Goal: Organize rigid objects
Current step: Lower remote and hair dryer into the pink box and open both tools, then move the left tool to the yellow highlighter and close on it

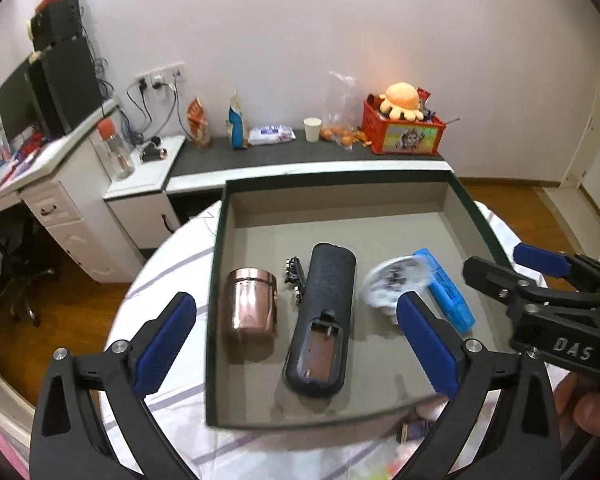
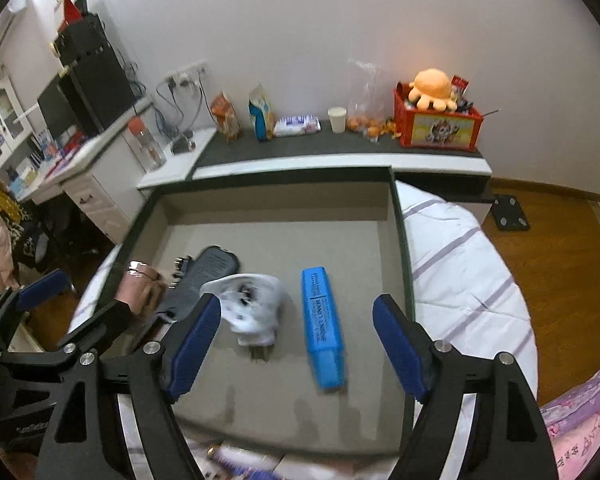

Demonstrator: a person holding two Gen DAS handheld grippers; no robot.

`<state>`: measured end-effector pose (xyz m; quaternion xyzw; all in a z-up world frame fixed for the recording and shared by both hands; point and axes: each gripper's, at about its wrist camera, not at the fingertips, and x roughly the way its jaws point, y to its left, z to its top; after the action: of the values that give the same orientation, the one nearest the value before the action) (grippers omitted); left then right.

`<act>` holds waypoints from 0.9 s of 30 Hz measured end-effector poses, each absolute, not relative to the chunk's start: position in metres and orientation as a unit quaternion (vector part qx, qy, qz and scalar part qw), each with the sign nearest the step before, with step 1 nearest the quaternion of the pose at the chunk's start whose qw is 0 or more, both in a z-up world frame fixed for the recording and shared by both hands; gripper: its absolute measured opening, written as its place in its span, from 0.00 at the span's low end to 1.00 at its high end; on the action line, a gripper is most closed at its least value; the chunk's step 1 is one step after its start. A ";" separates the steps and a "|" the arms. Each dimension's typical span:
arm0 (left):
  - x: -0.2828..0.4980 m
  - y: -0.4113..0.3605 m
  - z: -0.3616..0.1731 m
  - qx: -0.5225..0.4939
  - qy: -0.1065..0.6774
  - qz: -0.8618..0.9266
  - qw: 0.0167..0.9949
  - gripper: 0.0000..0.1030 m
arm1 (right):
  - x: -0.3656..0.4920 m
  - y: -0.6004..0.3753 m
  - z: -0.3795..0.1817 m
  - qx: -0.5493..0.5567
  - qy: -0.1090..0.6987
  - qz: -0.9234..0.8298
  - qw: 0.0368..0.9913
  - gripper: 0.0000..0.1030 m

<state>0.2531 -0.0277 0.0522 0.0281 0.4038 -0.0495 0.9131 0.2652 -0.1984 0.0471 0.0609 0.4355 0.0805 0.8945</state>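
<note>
A dark-rimmed grey box tray (image 1: 416,200) (image 2: 384,204) sits on a round white table. Inside lie a copper tin (image 1: 250,306) (image 2: 140,284), a small black clip (image 1: 294,276), a black remote with its back open (image 1: 322,320) (image 2: 212,266), a white plastic-wrapped item (image 1: 392,280) (image 2: 248,304) and a blue rectangular case (image 1: 446,290) (image 2: 324,328). My left gripper (image 1: 296,344) is open and empty above the tray's near side. My right gripper (image 2: 296,346) is open and empty above the blue case; it also shows in the left wrist view (image 1: 516,268).
The round table has a striped white cloth (image 2: 460,272). Small packets lie at the tray's near edge (image 1: 414,430) (image 2: 236,458). Behind are a low dark shelf (image 1: 292,152) with snacks, a paper cup and a red crate, and a white desk (image 1: 60,200) at left.
</note>
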 end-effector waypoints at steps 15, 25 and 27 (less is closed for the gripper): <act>0.151 -0.017 0.041 0.078 0.442 -0.103 0.888 1.00 | 0.155 -0.209 0.058 0.080 0.420 0.084 0.900 0.78; 0.093 -0.015 0.017 0.053 0.471 -0.098 0.875 1.00 | 0.111 -0.214 0.026 0.089 0.449 0.077 0.886 0.78; 0.085 -0.017 0.015 0.039 0.471 -0.087 0.877 1.00 | 0.103 -0.214 0.020 0.087 0.454 0.074 0.884 0.78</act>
<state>0.0854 -0.0169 0.0149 0.0388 0.4710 -0.0872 0.8770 0.1033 -0.2139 0.0197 0.0873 0.4538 0.0744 0.8837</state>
